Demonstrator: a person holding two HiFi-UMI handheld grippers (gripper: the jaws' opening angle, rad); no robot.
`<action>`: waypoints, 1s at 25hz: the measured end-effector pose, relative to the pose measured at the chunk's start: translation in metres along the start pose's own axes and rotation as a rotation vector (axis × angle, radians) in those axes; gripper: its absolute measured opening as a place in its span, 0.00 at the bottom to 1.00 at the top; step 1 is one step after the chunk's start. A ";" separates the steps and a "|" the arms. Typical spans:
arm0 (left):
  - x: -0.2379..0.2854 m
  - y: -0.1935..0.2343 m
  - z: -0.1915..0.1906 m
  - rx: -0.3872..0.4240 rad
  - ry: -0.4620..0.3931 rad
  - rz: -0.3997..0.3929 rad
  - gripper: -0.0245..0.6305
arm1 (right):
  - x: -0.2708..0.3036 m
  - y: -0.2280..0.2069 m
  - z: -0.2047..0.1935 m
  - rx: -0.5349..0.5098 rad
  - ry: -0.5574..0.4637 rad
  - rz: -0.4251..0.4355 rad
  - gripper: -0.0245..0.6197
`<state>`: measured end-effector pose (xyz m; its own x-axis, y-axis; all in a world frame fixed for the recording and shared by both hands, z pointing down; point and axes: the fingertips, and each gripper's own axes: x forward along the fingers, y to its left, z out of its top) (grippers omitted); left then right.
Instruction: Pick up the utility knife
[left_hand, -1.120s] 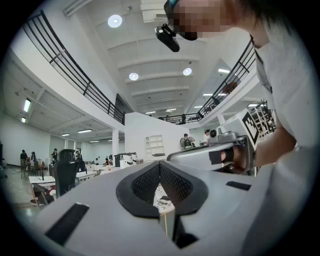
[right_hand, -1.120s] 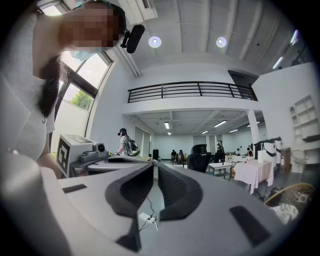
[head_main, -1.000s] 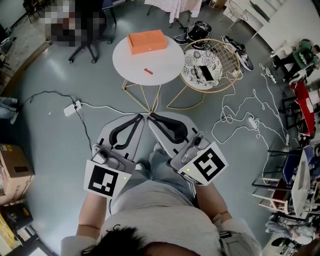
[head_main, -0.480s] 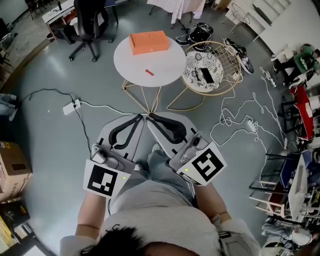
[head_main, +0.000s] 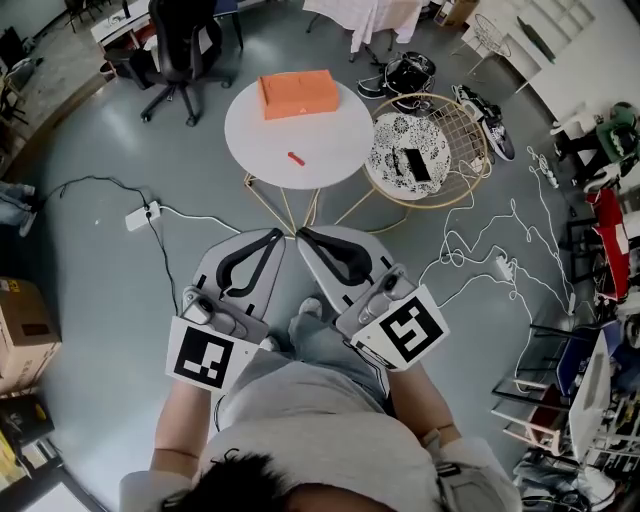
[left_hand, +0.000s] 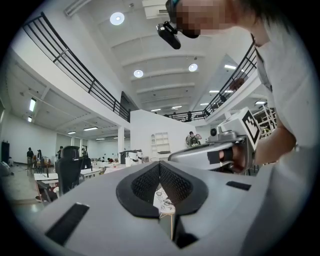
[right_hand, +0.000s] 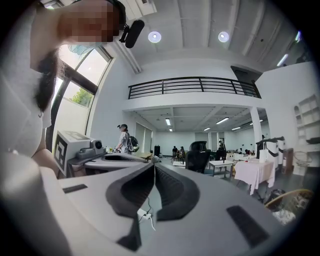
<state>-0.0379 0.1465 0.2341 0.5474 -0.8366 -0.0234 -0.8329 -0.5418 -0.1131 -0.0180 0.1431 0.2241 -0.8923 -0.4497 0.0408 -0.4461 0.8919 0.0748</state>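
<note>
The utility knife, small and red, lies on the round white table in the head view, in front of an orange box. Both grippers are held low and close to the person's body, well short of the table, their tips nearly touching each other. My left gripper is shut with nothing in it; in its own view the black pads meet. My right gripper is shut and holds nothing as well, its pads closed together. Neither gripper view shows the knife.
A wire-framed side table with a patterned top stands right of the white table. A black office chair is behind it at the left. A power strip and loose cables lie on the floor. A cardboard box sits far left.
The table and knife sit a little lower in the head view than before, so the view has shifted slightly toward them. Both grippers stay shut and in the same pose.
</note>
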 end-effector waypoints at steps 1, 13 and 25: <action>0.007 0.001 0.000 0.001 0.000 0.003 0.05 | 0.000 -0.007 0.000 -0.003 -0.001 0.006 0.06; 0.091 0.006 0.007 -0.012 -0.025 0.035 0.05 | -0.003 -0.089 -0.001 -0.021 -0.036 0.085 0.06; 0.123 0.033 -0.007 -0.009 0.017 0.060 0.05 | 0.016 -0.127 -0.014 0.021 -0.040 0.099 0.06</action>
<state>0.0015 0.0254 0.2342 0.4948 -0.8689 -0.0131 -0.8650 -0.4910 -0.1033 0.0258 0.0217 0.2294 -0.9340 -0.3573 0.0076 -0.3564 0.9329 0.0515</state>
